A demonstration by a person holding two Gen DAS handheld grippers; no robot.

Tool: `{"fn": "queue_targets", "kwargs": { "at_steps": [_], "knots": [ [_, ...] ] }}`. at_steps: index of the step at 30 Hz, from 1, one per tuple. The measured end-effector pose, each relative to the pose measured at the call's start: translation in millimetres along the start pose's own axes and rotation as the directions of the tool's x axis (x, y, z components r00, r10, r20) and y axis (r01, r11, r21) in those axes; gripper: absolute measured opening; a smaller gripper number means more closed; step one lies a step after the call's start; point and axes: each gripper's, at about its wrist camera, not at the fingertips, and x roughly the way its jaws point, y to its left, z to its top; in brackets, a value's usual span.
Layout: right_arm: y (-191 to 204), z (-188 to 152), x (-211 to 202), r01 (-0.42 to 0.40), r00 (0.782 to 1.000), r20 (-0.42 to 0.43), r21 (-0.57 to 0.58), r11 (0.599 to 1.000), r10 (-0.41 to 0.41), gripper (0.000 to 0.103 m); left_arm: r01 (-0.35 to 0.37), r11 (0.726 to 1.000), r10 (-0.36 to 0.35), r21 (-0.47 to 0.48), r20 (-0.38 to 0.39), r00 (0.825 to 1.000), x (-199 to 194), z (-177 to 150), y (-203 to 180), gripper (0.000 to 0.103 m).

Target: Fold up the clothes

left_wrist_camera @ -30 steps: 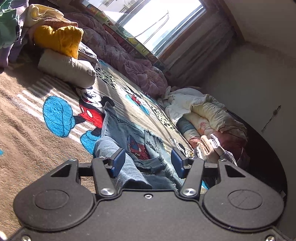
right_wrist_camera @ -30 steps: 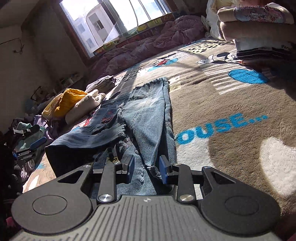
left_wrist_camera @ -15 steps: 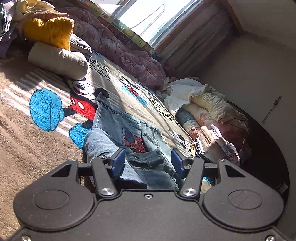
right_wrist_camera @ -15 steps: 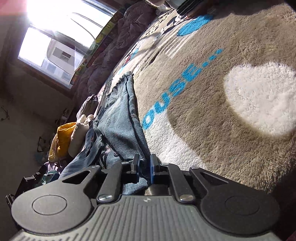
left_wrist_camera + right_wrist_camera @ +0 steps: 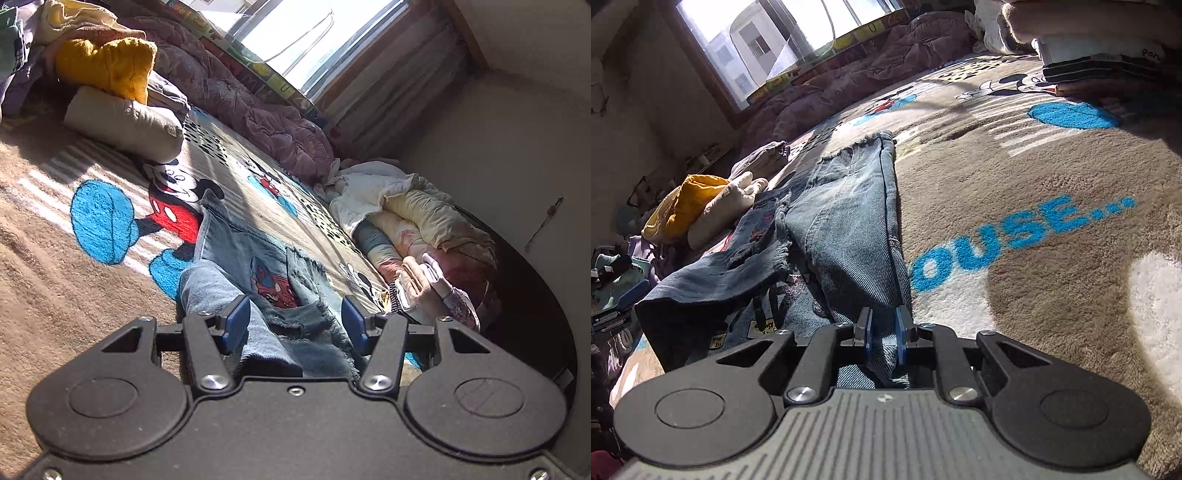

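The pair of jeans lies lengthwise on the Mickey Mouse blanket that covers the bed, with one leg stretched toward the window and the other leg, the one with torn knee and cartoon patches, thrown partly over it on the left. What changed in the last second concerns mostly the right gripper: a second ago its blue pads stood apart over the near end of the denim, half a second ago they were almost together and the camera was tilted strongly, and now the view is level again and the pads are pressed on a vertical ridge of the fabric — so I judge that it has clenched the near edge of the jeans and is ready to lift it. The left gripper has changed very little; its jaws remain wide apart, released, with the folded leg and the frayed hole between them but not pinched. For the task this means that only one corner is secured, and the left side probably must close on its part before the near end can be carried forward for the fold. The right wrist view shows the full length of the straight leg and the blue letters on the blanket; the left wrist view shows instead the red patch — and the stack of folded clothes at the wall side, which the right view sees only at its upper edge.
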Motion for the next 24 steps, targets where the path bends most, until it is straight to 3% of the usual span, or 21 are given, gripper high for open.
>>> {"fn": "queue_targets", "kwargs": {
  "at_steps": [3,4,6,9,19,20,22,24],
  "knots": [
    [-12.9,6.2,-12.5,-0.061,0.998,0.0,0.105,0.993,0.061,0.009,-0.003,1.0,0.003,0.004,-0.006,1.0,-1.9,0.0,2.6,0.054],
    [-14.8,7.5,-22.1,-0.09,0.996,0.031,0.124,0.988,0.087,0.015,-0.004,1.0,0.004,0.004,-0.005,1.0,-2.8,-0.1,3.4,0.054],
    [-19.6,7.6,-39.0,-0.131,0.989,0.09,0.165,0.978,0.117,0.015,-0.003,1.0,0.003,0.005,-0.001,1.0,-5.5,-0.2,3.9,0.054],
    [-25.9,2.6,-52.2,-0.125,0.988,0.115,0.209,0.97,0.102,0.015,-0.006,1.0,0.006,0.003,0.003,1.0,-7.0,-0.4,4.6,0.054],
    [2.1,-8.9,-46.5,-0.12,0.992,0.058,0.067,0.991,0.116,0.017,0.006,1.0,-0.006,0.015,0.008,1.0,-6.8,-1.2,-2.4,0.054],
    [4.9,-10.0,-45.9,-0.12,0.992,0.052,0.053,0.991,0.117,0.021,0.005,1.0,-0.005,0.013,0.009,1.0,-7.1,-1.1,-1.7,0.054],
    [17.0,-10.5,-46.3,-0.083,0.995,0.048,-0.045,0.996,0.085,0.044,0.002,1.0,-0.002,0.011,0.01,1.0,-7.7,-0.9,-0.4,0.054],
    [29.6,-13.9,-40.7,-0.012,0.999,0.027,-0.163,0.987,0.016,0.04,0.0,1.0,0.0,0.009,0.011,1.0,-8.2,-0.6,0.7,0.054]
  ]
}}
